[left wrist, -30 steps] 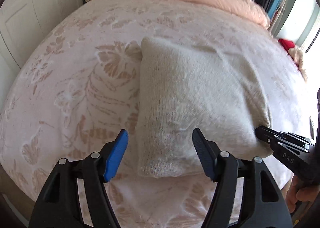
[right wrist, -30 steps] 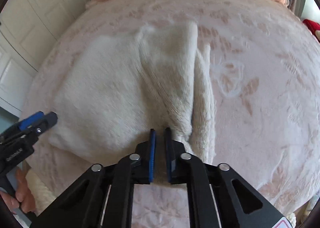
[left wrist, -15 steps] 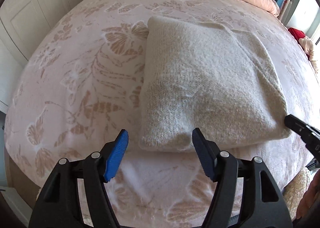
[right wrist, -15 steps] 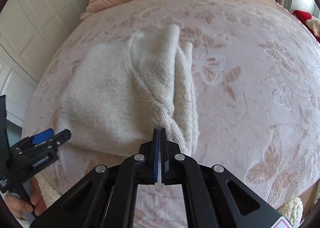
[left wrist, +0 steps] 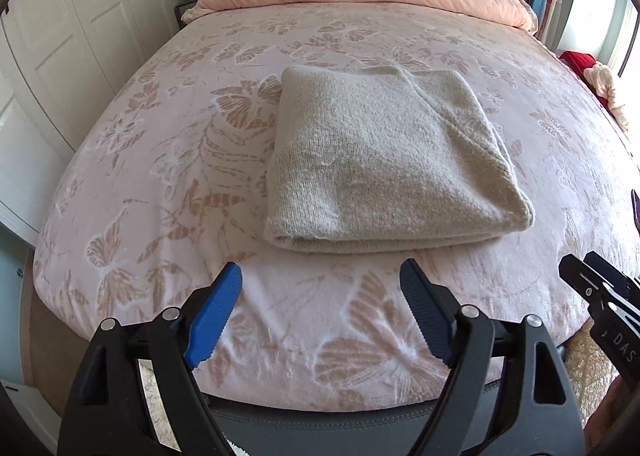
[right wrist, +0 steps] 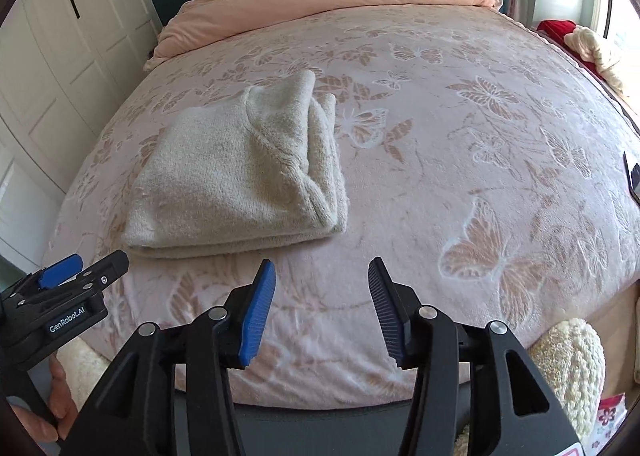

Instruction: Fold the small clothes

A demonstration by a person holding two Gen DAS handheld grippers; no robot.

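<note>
My left gripper (left wrist: pixel 320 312) and right gripper (right wrist: pixel 322 308) hang wide-jawed; the folded knit sweater (left wrist: pixel 384 160) looks soft and floppy, best pinched at its near edge

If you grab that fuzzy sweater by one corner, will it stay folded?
Probably not. The folded sweater is soft knit in loose stacked layers, so it would likely flop open. It looks light and fuzzy, so it should drag on the bedspread rather than slide.

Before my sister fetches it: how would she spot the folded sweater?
Look at the pink butterfly bedspread. Near its foot end lies the sweater, a cream knit folded into a thick rectangle. The other cream bundles sit crumpled by the headboard and window side.
</note>
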